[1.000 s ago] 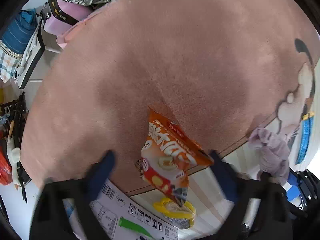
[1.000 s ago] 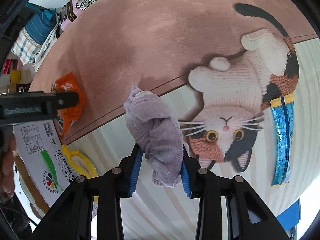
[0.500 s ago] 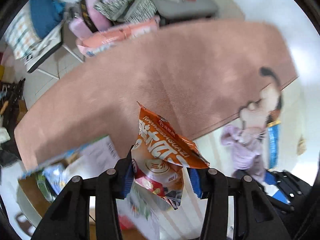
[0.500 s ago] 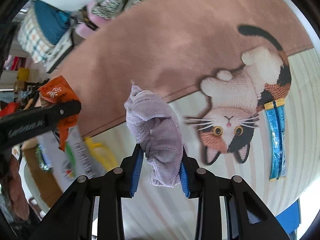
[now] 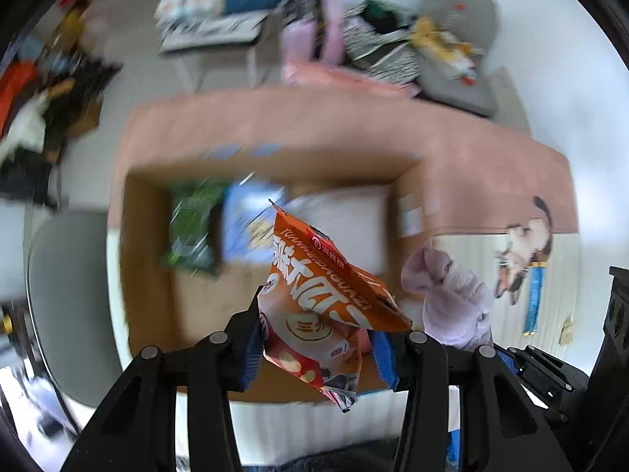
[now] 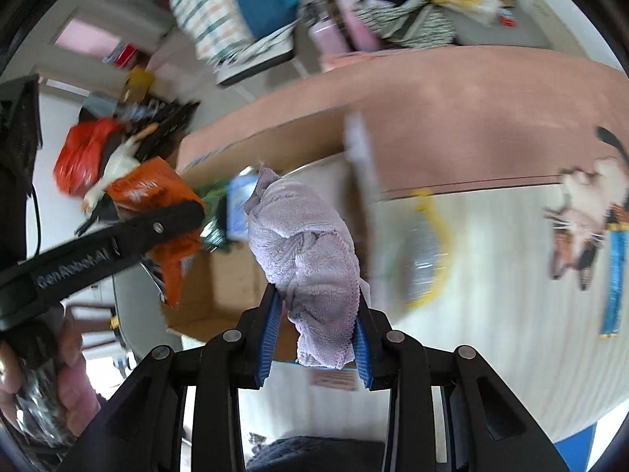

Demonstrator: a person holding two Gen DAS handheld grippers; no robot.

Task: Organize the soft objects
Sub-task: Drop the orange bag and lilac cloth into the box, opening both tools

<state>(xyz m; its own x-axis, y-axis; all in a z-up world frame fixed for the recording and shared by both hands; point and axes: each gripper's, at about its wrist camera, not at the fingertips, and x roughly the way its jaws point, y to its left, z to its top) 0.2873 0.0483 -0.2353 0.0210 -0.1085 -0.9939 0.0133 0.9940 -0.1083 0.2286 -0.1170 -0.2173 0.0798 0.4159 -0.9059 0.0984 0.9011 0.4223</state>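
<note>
My left gripper [image 5: 316,348] is shut on an orange snack bag [image 5: 322,303] and holds it above an open cardboard box [image 5: 149,275]. A green packet [image 5: 192,232], a blue packet [image 5: 243,228] and something white [image 5: 342,228] lie in the box. My right gripper [image 6: 316,338] is shut on a lilac cloth [image 6: 310,251] and holds it up beside the box [image 6: 236,271]. The cloth shows in the left wrist view [image 5: 452,299] to the right of the bag. The left gripper and the orange bag [image 6: 157,192] show at the left of the right wrist view.
The box sits on a pink rug with a cat picture [image 6: 585,212]. A yellow-rimmed round thing [image 6: 424,259] and a blue packet [image 6: 615,275] lie on the striped part. Clothes, bags and a chair [image 5: 220,19] are piled behind the rug. A grey round seat [image 5: 67,306] is at the left.
Both grippers have lifted and swung left, from over the rug to over the open box. The left gripper, open one second ago, shut on the orange bag and raised it.
</note>
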